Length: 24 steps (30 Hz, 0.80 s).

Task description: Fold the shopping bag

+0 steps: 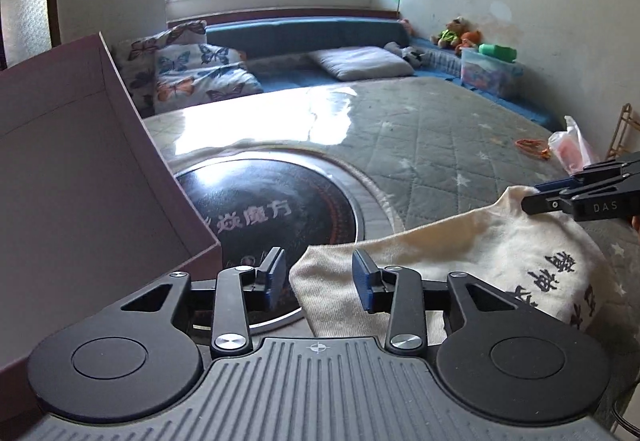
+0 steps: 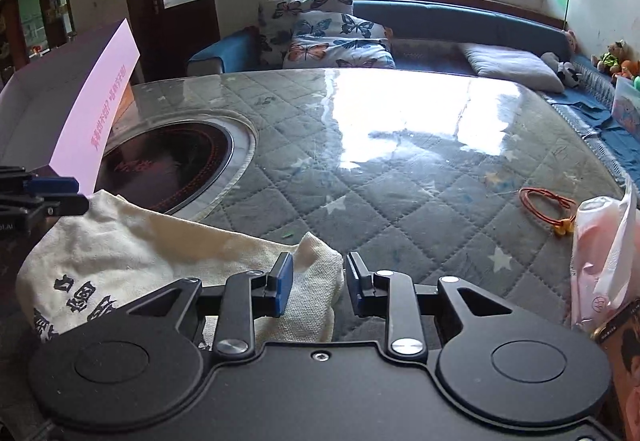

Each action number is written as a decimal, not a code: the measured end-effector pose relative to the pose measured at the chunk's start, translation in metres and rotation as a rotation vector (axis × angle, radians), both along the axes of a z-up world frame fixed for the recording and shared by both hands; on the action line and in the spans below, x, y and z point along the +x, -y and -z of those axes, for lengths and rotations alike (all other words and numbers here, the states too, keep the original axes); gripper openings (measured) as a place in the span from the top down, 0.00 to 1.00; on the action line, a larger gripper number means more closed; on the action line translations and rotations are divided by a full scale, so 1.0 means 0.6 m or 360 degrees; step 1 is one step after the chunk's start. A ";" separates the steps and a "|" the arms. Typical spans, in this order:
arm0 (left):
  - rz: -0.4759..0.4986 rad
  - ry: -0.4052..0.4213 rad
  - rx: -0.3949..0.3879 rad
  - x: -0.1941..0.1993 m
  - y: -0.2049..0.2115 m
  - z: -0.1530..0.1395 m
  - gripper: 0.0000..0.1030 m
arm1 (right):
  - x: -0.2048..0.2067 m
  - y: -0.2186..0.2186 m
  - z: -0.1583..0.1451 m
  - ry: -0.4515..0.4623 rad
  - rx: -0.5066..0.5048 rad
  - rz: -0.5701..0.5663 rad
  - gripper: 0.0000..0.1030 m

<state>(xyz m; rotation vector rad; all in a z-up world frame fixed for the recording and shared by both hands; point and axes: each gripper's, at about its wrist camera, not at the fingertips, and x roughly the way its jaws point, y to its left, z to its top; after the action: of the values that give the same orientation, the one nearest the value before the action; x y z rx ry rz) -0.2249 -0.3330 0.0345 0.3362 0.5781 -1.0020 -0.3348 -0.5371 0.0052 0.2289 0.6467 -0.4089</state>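
While the cream canvas shopping bag (image 1: 480, 253) lies flattened on the glass-topped desk (image 2: 400, 145), one corner of it sits between the blue pads of each gripper. Seen from the left wrist, the left gripper (image 1: 319, 279) has its jaws standing partly apart, and the bag's near corner lies in the gap without either pad pressing on it. Seen from the right wrist, the right gripper (image 2: 319, 283) is likewise parted to a narrow gap, with the bag's other corner bunched against the left pad and reaching into the gap; the right pad stands clear of the cloth. The bag's printed black characters face up, and its far edge overlaps the rim of the round black cooktop (image 1: 272, 217) set into the desk.

At the desk's left stands an open cardboard box (image 1: 80, 161), pinkish outside and pale inside; what can be seen of its inside shows bare walls, and its floor is hidden. A pink plastic bag (image 2: 600, 265) stands at the right edge of the desk, its contents unclear, with a coil of orange cord (image 2: 540, 205) lying near it. Past the desk, a clear storage bin (image 1: 490, 75) rests on the blue bench under the wall, filled with colourful things too small to tell, with a green object on top.
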 end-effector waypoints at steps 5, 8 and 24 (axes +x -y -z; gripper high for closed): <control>-0.0041 -0.0037 0.0012 0.006 -0.001 0.004 0.54 | 0.000 0.005 0.001 0.0007 0.0028 -0.0001 0.71; -0.0058 -0.0039 0.0003 0.009 -0.004 0.008 0.55 | -0.001 0.003 0.001 0.0014 0.0029 -0.0003 0.77; -0.0014 0.0071 -0.0058 0.002 -0.007 -0.002 0.94 | -0.018 -0.034 -0.022 0.0091 -0.0149 0.0046 0.87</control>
<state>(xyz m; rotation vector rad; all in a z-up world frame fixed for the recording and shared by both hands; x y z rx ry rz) -0.2236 -0.3288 0.0359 0.3226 0.5201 -0.9929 -0.3455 -0.5166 0.0184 0.1607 0.5675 -0.4580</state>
